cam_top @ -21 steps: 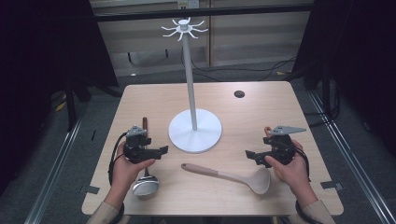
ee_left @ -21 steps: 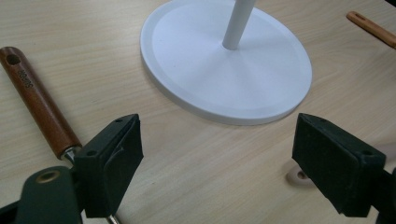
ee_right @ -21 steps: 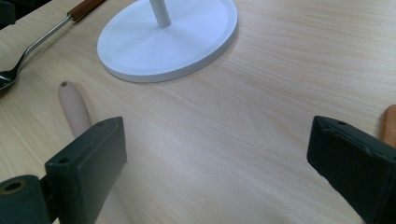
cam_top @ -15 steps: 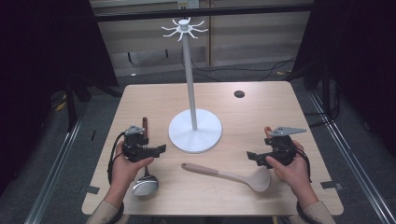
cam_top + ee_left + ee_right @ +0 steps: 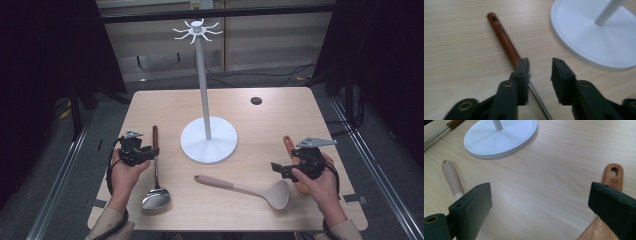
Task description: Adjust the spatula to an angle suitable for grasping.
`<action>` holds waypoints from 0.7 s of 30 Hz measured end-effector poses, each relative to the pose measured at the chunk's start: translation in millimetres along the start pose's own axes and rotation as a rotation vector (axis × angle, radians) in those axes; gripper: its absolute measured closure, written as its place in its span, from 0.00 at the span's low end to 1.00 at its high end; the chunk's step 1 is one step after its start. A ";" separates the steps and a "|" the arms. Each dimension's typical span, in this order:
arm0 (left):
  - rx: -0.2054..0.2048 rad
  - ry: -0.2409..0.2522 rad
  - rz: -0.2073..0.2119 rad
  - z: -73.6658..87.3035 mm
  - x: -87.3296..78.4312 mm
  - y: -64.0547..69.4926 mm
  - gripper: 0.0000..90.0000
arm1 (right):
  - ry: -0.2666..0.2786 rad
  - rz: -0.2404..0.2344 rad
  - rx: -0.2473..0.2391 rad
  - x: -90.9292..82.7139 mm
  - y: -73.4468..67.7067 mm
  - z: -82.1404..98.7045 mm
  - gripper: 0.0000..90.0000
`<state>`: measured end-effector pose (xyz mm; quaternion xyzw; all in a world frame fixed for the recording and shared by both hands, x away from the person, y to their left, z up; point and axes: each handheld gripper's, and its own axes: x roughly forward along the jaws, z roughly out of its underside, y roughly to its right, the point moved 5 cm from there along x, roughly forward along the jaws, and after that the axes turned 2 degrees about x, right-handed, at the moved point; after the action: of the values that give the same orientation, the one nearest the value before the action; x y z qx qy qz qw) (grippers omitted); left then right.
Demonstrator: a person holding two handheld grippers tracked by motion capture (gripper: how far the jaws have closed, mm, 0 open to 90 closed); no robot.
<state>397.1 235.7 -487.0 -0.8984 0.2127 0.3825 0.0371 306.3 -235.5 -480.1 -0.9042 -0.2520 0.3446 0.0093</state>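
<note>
On the pale wood-grain table [image 5: 280, 125], at its left side, lies a steel ladle with reddish-brown wooden handle [image 5: 155, 172], bowl toward the person. The handle has a small slot near the end and some dark stamped writing below it, too blurred to read in the left gripper view. The shaft under the wood part is thin metal w/ a twisted texture.

The left gripper [image 5: 540, 71] hovers just above this ladle. Its jaws are partly spread, not pinching anything; the handle passes under the one jaw, not between the pads. The pads are matte black blocks w/ small screw holes.

In the centre stands a white metal stand with round flat base, thin pole and hook crown on top [image 5: 208, 140]. In front of it lies a beige wooden-handled ladle with smooth beige bowl [image 5: 247, 189], lying at an angle, bowl toward the right hand.

The right gripper [image 5: 541, 202] has jaws spread wide, w/ only bare table between them. Just beside it, partly under the hand, lies an orange-brown wooden flat utensil with oval hanging hole [image 5: 613, 178]; a small stamp is under the hole, not readable. A small dark round hole [image 5: 256, 101] is in the table at the far side.
</note>
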 end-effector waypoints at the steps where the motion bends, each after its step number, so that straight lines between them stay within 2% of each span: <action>1: -0.012 -0.017 -0.022 2.2 1.8 -7.2 0.82 | 0.000 0.001 0.001 -0.8 0.3 0.6 0.05; 2: -0.018 -0.028 -0.045 4.0 4.3 -11.7 0.90 | -0.002 0.002 -0.003 -1.7 0.4 1.4 0.05; 3: -0.018 -0.028 -0.045 4.0 4.3 -11.7 0.92 | -0.002 0.002 -0.003 -1.7 0.4 1.4 0.05; 4: -0.018 -0.040 -0.065 5.9 6.9 -15.8 0.95 | 0.000 0.013 -0.012 -3.4 0.9 2.7 0.05; 5: -0.032 -0.066 -0.092 10.0 13.3 -22.1 0.97 | -0.002 0.016 -0.013 -4.4 0.8 3.3 0.05; 7: -0.050 -0.095 -0.104 14.6 20.7 -26.0 0.99 | -0.001 0.017 -0.014 -5.8 0.7 4.1 0.05; 10: -0.075 -0.118 -0.103 19.4 29.2 -28.4 0.98 | -0.001 0.017 -0.017 -7.1 0.8 5.6 0.05; 12: -0.079 -0.110 -0.103 19.8 32.0 -29.2 0.97 | 0.000 0.018 -0.013 -7.1 0.6 5.8 0.05; 15: -0.084 -0.116 -0.074 19.6 37.5 -26.6 0.95 | -0.018 0.017 -0.019 -4.3 -1.6 8.6 0.05; 16: -0.090 -0.105 -0.076 18.8 39.0 -25.4 0.95 | -0.022 0.020 -0.026 -3.4 -1.8 9.2 0.05; 17: -0.073 -0.106 -0.076 18.3 40.2 -25.0 0.95 | -0.024 0.016 -0.026 -2.7 -2.5 9.5 0.05; 21: -0.059 -0.109 -0.060 15.8 44.2 -22.2 0.94 | -0.028 0.017 -0.036 -2.6 -5.0 9.3 0.05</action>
<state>422.9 243.8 -531.4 -0.8830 0.1717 0.4355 0.0335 296.6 -233.8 -484.7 -0.9014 -0.2505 0.3529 -0.0135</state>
